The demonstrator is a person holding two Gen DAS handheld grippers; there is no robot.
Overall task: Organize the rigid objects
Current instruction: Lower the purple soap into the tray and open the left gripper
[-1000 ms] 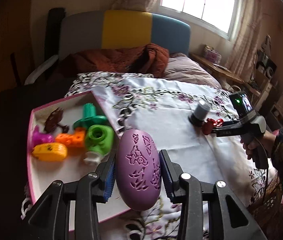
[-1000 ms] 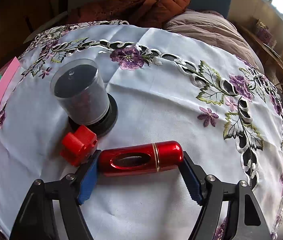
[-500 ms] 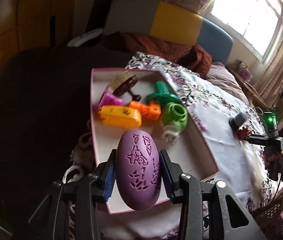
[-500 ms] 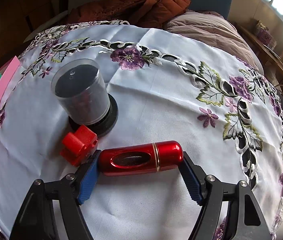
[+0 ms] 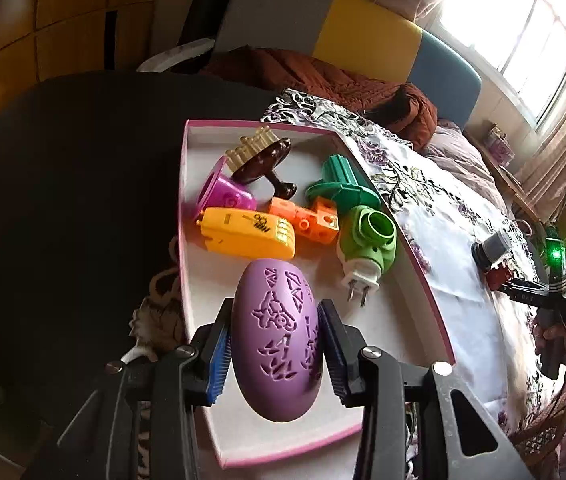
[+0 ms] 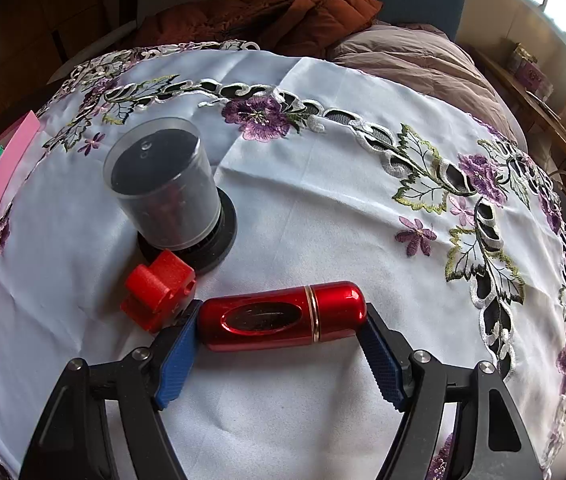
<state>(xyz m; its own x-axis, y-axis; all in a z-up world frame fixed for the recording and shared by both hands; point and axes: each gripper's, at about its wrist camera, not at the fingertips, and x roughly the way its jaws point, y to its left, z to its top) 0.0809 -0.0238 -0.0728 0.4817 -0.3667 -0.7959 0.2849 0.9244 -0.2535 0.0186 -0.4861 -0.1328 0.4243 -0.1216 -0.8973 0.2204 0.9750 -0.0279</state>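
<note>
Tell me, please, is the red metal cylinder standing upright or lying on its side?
On its side: the red metal cylinder lies flat on the tablecloth.

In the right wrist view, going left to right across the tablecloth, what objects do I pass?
Pink tray edge → clear plastic cup on a black base → red block → red metallic capsule, which lies sideways between the pads of the right hand-held gripper.
</note>
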